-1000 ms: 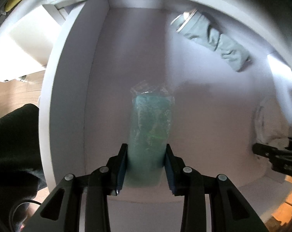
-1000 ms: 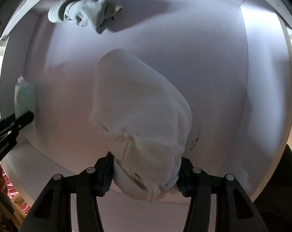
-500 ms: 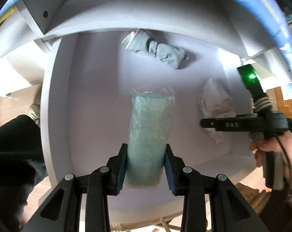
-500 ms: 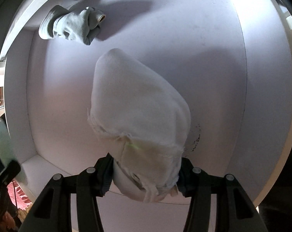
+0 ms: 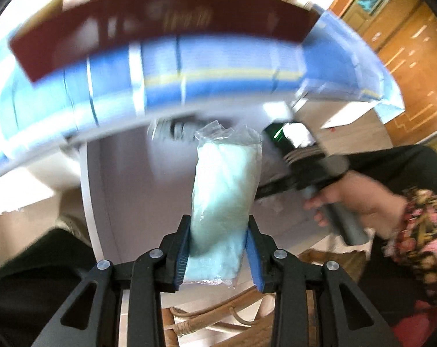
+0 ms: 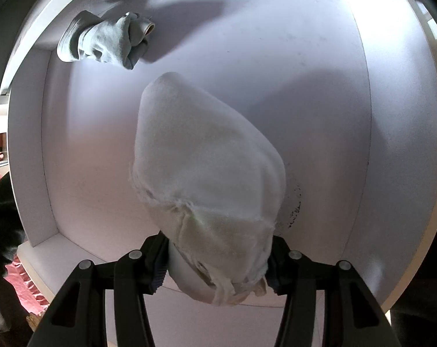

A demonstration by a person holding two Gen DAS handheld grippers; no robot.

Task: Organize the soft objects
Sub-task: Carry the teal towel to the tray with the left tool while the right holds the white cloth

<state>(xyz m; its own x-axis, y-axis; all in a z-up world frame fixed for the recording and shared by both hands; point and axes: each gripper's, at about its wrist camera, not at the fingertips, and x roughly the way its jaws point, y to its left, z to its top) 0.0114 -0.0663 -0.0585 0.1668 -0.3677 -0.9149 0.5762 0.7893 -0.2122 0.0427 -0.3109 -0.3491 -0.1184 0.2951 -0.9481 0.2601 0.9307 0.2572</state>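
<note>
The left gripper (image 5: 218,248) is clamped narrow on a pale green roll wrapped in clear plastic (image 5: 224,199), its blue pads pressing the lower sides of the roll while the crimped top of the wrapper sticks up at the centre of the left wrist frame. Behind the roll the picture is badly blurred: a blue and white striped band with a dark red panel (image 5: 172,66) sweeps across the upper half, and a white box (image 5: 88,196) shows below it at centre left, its inside hard to read. At the right of that frame a person's hand (image 5: 354,199) with a flowered sleeve grips the handle of the other tool, just beside the roll. Wicker (image 5: 218,326) shows at the bottom, and wooden panelling fills the upper right corner. The right gripper (image 6: 218,263) is closed partway on a white cloth bundle (image 6: 206,179), which bulges up from between the fingers at the lower centre of the right wrist frame and hangs inside the white box (image 6: 363,144). In the box, at the upper left near the far wall, lies a crumpled grey-green sock (image 6: 111,43), well apart from the bundle. A few dark specks mark the box floor just right of the bundle. Red ruffled fabric (image 6: 18,283) shows outside the box at the lower left edge.
</note>
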